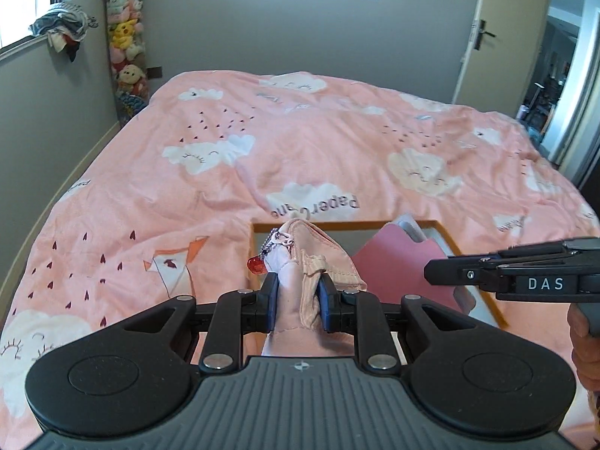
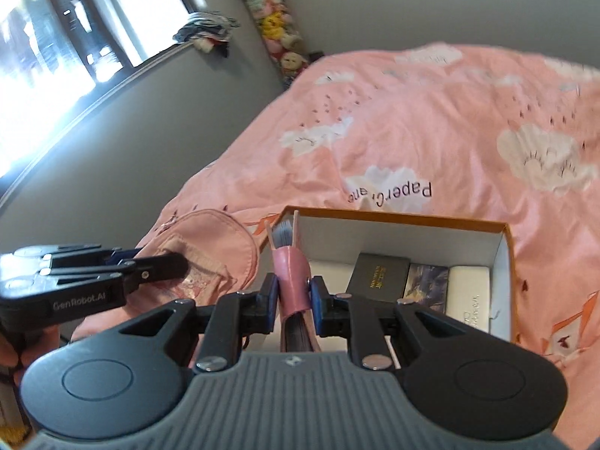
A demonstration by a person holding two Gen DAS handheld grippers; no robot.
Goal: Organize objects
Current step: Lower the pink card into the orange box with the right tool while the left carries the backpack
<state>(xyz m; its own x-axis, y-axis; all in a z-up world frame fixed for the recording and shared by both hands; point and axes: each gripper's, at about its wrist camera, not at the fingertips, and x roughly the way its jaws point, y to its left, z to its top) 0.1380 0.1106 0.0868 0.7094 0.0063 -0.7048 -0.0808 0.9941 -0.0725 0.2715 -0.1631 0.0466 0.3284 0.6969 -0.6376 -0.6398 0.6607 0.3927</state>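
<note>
Pink pouch [image 1: 300,262], pink notebook [image 2: 292,281], box [image 2: 502,262].

The pink pouch [image 1: 300,262] hides the box's [image 1: 450,242] near-left corner. The pink notebook [image 2: 292,281] runs behind the gripper body, its lower end unseen. Print on the white case [image 2: 470,300] inside the box is too small to read.

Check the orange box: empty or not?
Not empty. The orange box holds a black case, a white case and another between.
</note>
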